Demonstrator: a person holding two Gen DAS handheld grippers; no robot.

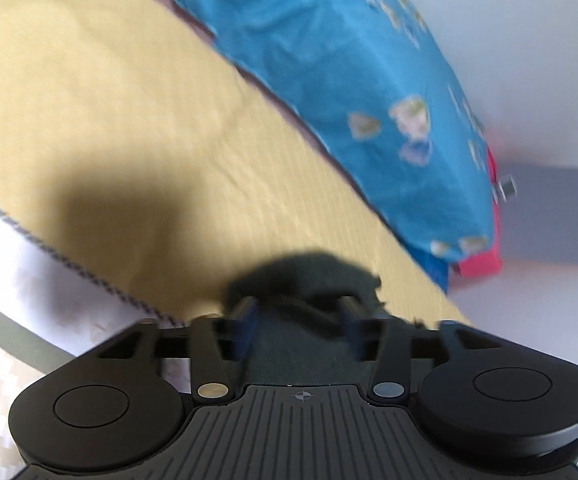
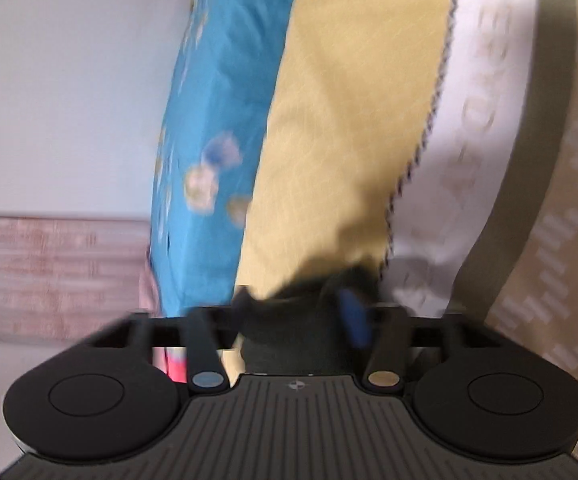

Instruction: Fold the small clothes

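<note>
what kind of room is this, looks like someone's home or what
Most likely a bedroom in a home. The grippers work over a bed with a yellow sheet and a white mattress edge, a blue patterned pillow lies along it, and a plain white wall stands behind.

left gripper (image 1: pixel 301 320): jaws part-closed, pinching dark cloth (image 1: pixel 309 276) between blue pads. right gripper (image 2: pixel 297 316): same, clamped on dark cloth. Both views motion-blurred.
</note>
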